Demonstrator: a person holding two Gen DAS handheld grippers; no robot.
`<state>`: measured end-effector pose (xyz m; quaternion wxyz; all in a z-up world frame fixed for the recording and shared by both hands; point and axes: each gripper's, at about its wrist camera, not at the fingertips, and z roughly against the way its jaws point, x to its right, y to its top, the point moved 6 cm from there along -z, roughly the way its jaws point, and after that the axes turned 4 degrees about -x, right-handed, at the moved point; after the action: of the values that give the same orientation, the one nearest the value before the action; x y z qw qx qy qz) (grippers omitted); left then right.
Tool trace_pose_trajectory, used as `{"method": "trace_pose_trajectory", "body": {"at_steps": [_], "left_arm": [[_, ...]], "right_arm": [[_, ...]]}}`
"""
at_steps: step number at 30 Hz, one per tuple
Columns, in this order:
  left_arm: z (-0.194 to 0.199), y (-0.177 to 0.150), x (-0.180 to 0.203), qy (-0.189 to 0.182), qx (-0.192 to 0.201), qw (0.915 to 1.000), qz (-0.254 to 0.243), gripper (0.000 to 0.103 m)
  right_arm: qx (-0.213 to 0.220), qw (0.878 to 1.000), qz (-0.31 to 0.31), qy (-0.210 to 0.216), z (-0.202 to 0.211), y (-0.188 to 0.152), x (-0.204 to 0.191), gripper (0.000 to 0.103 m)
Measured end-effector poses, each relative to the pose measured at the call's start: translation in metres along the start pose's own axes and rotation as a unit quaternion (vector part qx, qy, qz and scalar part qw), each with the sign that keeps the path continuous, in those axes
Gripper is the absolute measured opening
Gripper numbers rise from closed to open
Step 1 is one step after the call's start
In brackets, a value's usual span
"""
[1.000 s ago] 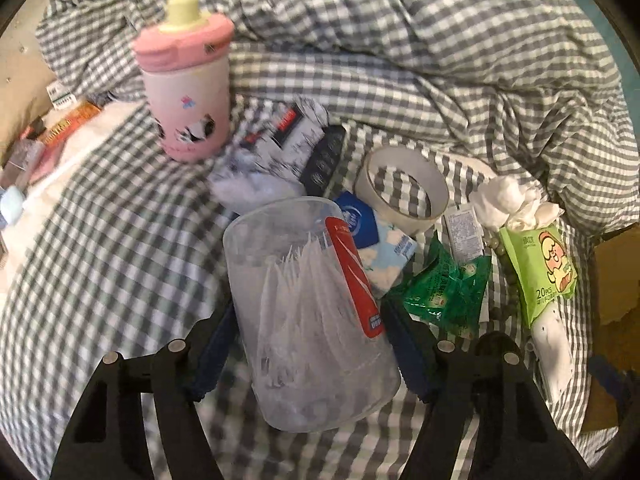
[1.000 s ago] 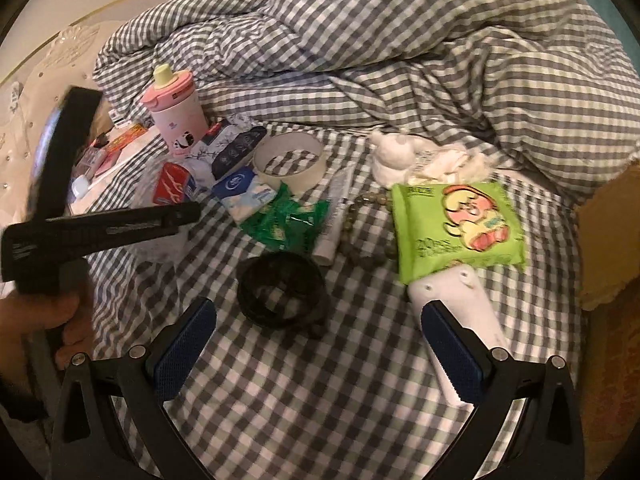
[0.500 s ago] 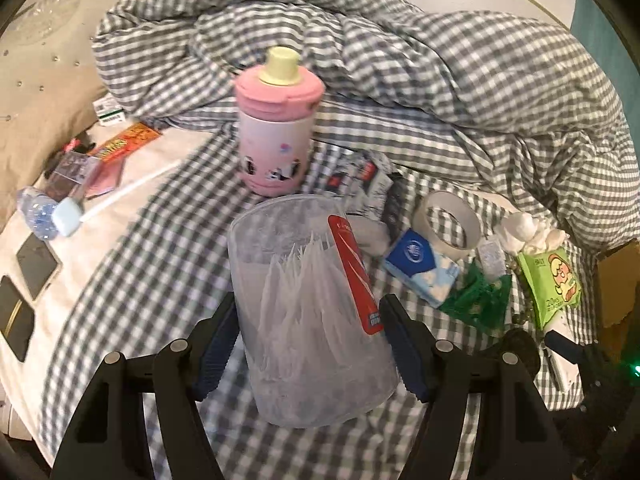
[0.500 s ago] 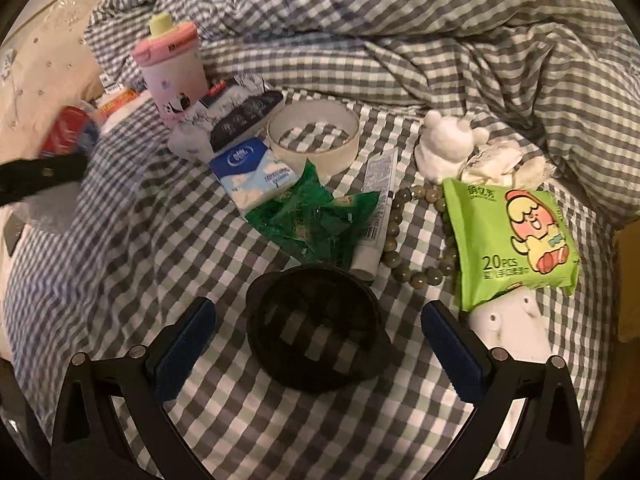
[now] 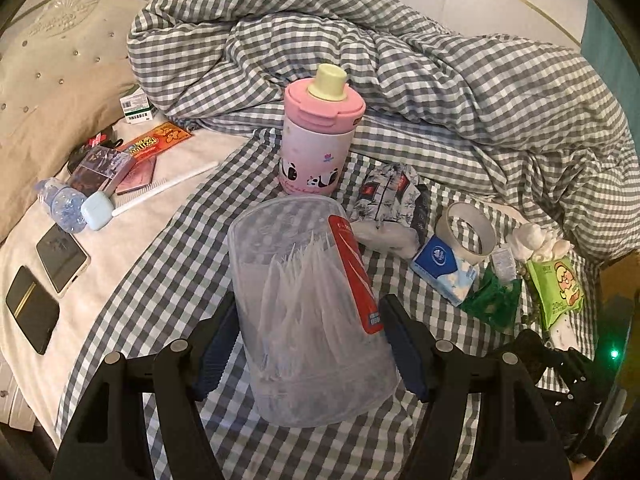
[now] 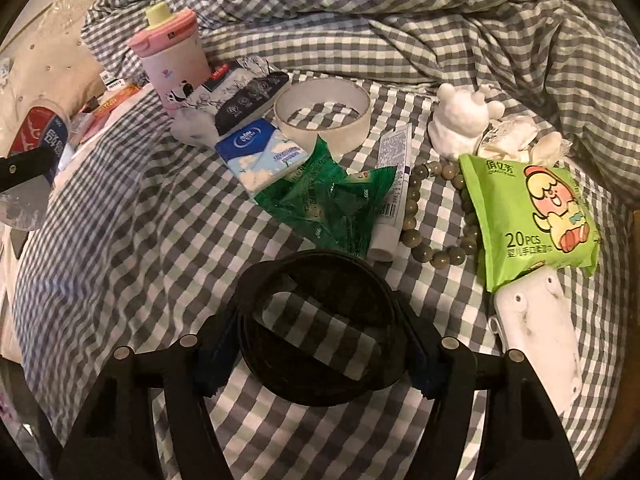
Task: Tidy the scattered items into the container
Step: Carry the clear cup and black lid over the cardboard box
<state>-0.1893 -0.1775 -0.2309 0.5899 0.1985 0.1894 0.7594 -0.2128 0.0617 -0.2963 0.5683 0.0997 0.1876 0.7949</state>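
A clear plastic tub (image 5: 296, 280) with a red label, full of white picks, is held tilted above the checked bed cover (image 5: 160, 264); my left gripper (image 5: 310, 332) is shut on its sides. In the right wrist view a black ring (image 6: 320, 268) lies on the cover between my right gripper's (image 6: 316, 344) jaws, which are closing, and both blue pads touch its sides. Just beyond lie a green wrapper (image 6: 324, 200), a blue tissue pack (image 6: 260, 152), a white tape roll (image 6: 322, 116), a tube (image 6: 394, 184), a bead bracelet (image 6: 440, 256) and a green wipes pack (image 6: 528, 208).
A pink bottle (image 5: 316, 140) stands upright behind the tub. Two phones (image 5: 62, 258), a comb (image 5: 164, 190) and small packets lie on the white sheet at left. A bunched checked duvet (image 5: 400, 72) rises at the back. A white flat device (image 6: 536, 332) lies by the wipes.
My left gripper carried the tub up and away from the pile, so more of the bed shows. My right gripper sank onto the black ring and its jaws closed in on it.
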Motion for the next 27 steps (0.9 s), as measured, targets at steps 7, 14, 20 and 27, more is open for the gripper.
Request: {"method": "trace_pose_trajectory", "body": {"at_steps": [7, 14, 20, 27], "left_arm": [[0.022, 0.001, 0.017, -0.007, 0.015, 0.9998, -0.014, 0.071], [0.061, 0.000, 0.047, -0.019, 0.043, 0.9983, -0.034, 0.071], [0.100, -0.007, 0.080, -0.031, 0.070, 0.9950, -0.064, 0.071], [0.141, -0.017, 0.124, -0.051, 0.098, 0.9886, -0.102, 0.072]], "right_arm": [[0.040, 0.999, -0.001, 0.001, 0.044, -0.002, 0.002, 0.068], [0.088, 0.996, -0.008, -0.002, 0.108, -0.006, 0.012, 0.068], [0.133, 0.991, -0.028, -0.016, 0.167, -0.017, 0.032, 0.068], [0.178, 0.981, -0.067, -0.046, 0.223, -0.047, 0.067, 0.068]]}}
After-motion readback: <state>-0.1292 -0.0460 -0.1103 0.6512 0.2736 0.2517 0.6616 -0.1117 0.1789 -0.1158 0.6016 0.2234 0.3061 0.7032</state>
